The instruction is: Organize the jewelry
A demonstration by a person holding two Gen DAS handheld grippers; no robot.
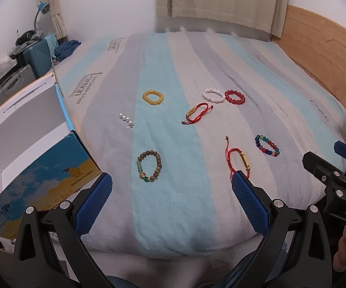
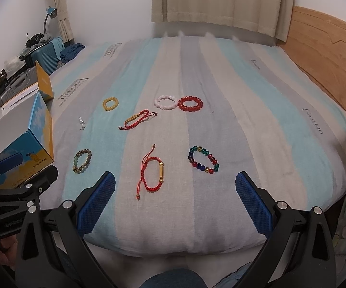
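Several bracelets lie on a striped bed sheet (image 1: 173,211). A brown bead bracelet (image 1: 149,166) lies ahead of my open, empty left gripper (image 1: 171,183). A red cord bracelet with a gold tube (image 2: 152,173) lies ahead of my open, empty right gripper (image 2: 175,182), with a multicolour bead bracelet (image 2: 203,159) to its right. Farther off are a second red cord bracelet (image 2: 137,119), a yellow bead bracelet (image 2: 110,104), a pink-white one (image 2: 165,102), a red bead one (image 2: 190,104) and a short pearl piece (image 2: 82,123). An open blue and yellow box (image 1: 29,158) stands at the left.
Suitcases with clutter (image 1: 17,72) and a blue desk lamp (image 1: 42,7) stand beyond the bed's left side. A wooden headboard (image 1: 317,55) runs along the right. Curtains (image 1: 221,0) hang at the back. The right gripper's body (image 1: 336,187) shows at the right of the left view.
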